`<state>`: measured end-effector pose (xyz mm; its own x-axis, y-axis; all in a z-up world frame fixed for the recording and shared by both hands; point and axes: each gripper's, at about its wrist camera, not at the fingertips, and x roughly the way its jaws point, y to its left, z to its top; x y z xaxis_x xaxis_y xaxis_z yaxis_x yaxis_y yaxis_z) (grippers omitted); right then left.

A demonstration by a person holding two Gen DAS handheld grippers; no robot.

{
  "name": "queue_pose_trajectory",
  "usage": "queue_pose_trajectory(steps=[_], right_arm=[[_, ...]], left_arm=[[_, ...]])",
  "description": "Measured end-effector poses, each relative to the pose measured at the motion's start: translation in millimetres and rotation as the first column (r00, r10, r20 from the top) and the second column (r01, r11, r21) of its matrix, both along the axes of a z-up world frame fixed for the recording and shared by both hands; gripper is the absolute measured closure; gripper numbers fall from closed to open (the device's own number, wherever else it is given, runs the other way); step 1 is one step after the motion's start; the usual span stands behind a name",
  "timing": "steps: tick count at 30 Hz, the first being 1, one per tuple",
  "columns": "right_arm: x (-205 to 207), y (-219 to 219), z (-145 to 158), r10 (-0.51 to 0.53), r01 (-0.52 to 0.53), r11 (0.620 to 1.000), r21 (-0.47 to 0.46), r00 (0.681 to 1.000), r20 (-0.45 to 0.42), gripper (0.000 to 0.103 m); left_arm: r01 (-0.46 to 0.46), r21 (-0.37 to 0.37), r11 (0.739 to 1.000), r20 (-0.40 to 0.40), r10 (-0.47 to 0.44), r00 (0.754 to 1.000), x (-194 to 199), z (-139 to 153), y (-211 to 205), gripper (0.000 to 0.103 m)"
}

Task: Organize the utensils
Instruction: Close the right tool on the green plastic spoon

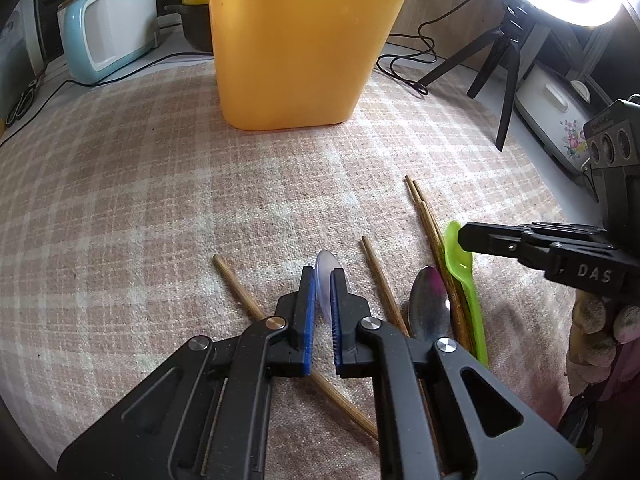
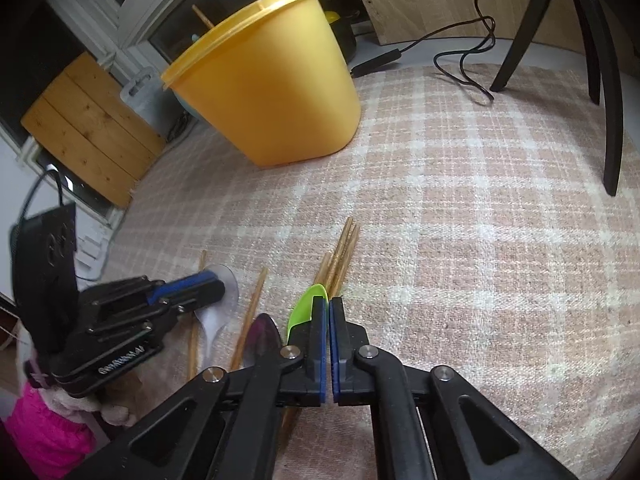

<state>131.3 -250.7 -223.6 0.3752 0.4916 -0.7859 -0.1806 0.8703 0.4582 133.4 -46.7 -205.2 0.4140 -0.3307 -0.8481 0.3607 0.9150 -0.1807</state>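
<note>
My left gripper (image 1: 323, 276) is pinched on the bowl of one clear plastic spoon (image 1: 326, 266), which lies on the checked cloth (image 1: 160, 200). My right gripper (image 2: 329, 304) has its jaws pressed together at the rim of one green plastic spoon (image 2: 306, 306); from the left wrist view its fingers cover the spoon's bowl, but I cannot tell whether the spoon is actually gripped.

Count on the cloth:
- Spoons: three. The clear one, the green one and one metal spoon (image 1: 429, 304), which lies just beside the green spoon.
- Chopsticks (image 1: 424, 216): I count two lying singly beside the clear spoon, plus a bundle of at least two against the green spoon. The exact total is unclear.
- Containers: one yellow tub (image 1: 296, 48), upright, well apart from the utensils. One stick tip (image 2: 203, 19) projects above its rim.
</note>
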Motion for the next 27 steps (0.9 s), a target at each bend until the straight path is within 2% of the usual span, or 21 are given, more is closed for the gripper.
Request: queue_pose_trajectory(steps=[4, 7, 8, 10, 17, 22, 27], right_arm=[[-1.1, 1.1, 3.0, 0.016, -0.016, 1.000, 0.009, 1.000, 0.008, 0.103], [-0.2, 4.4, 0.2, 0.039, -0.039, 0.999, 0.006, 0.999, -0.008, 0.097], [0.2, 5.3, -1.2, 0.041, -0.041, 0.999, 0.001, 0.999, -0.015, 0.084], [0.0, 7.2, -3.3, 0.037, -0.037, 0.999, -0.012, 0.999, -0.021, 0.069], [-3.8, 23.6, -8.2, 0.076, -0.077, 0.993, -0.093, 0.997, -0.009, 0.077], [-7.1, 23.9, -3.8, 0.060, -0.058, 0.992, -0.108, 0.998, 0.008, 0.078], [-11.4, 18.1, 13.2, 0.048, -0.042, 0.993, -0.107, 0.997, 0.056, 0.080]], left_arm=[[-0.001, 0.000, 1.000, 0.001, 0.001, 1.000, -1.4, 0.4, 0.2, 0.098], [-0.002, 0.000, 1.000, 0.001, 0.002, 1.000, -1.5, 0.6, -0.2, 0.098], [-0.002, -0.001, 1.000, 0.000, 0.002, 1.000, -2.1, 0.9, 0.6, 0.098], [-0.002, 0.000, 1.000, 0.001, 0.002, 1.000, -2.1, 1.1, 0.6, 0.098], [-0.005, 0.002, 1.000, 0.002, 0.005, 1.000, -3.8, 2.1, 1.6, 0.098], [-0.009, -0.007, 1.000, 0.007, 0.010, 1.000, -6.6, 5.4, 4.9, 0.099], [-0.027, -0.045, 0.999, 0.018, 0.028, 0.999, -8.0, 16.7, 14.0, 0.101]])
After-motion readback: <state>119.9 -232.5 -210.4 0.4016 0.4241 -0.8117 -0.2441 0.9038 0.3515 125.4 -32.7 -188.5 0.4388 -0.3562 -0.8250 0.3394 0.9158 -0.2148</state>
